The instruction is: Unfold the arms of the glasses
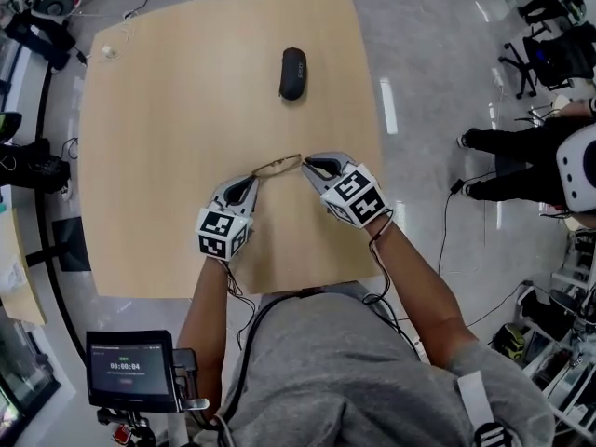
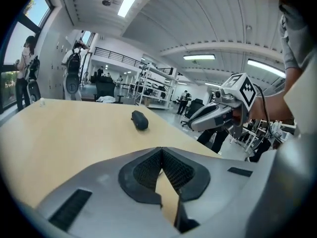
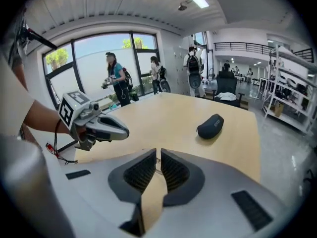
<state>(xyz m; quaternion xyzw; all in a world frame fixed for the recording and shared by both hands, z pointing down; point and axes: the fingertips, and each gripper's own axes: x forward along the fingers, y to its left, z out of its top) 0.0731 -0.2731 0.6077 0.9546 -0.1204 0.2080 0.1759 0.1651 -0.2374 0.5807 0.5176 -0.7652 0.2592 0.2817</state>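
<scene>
A thin-framed pair of glasses (image 1: 277,165) spans the gap between my two grippers, just above the near middle of the wooden table (image 1: 168,110). My left gripper (image 1: 254,179) is shut on its left end and my right gripper (image 1: 305,165) is shut on its right end. In the left gripper view the pads (image 2: 148,170) meet at the tip, and the right gripper (image 2: 192,125) hangs to the right. In the right gripper view the pads (image 3: 173,170) are pressed together on a thin wire, with the left gripper (image 3: 125,130) at the left. The arms' fold is too small to tell.
A black glasses case (image 1: 292,73) lies further back on the table, also seen as the case (image 2: 139,120) and the case (image 3: 210,126). A small white object (image 1: 109,52) sits at the far left corner. A small screen (image 1: 130,369) stands at my lower left. People stand off the table's right side.
</scene>
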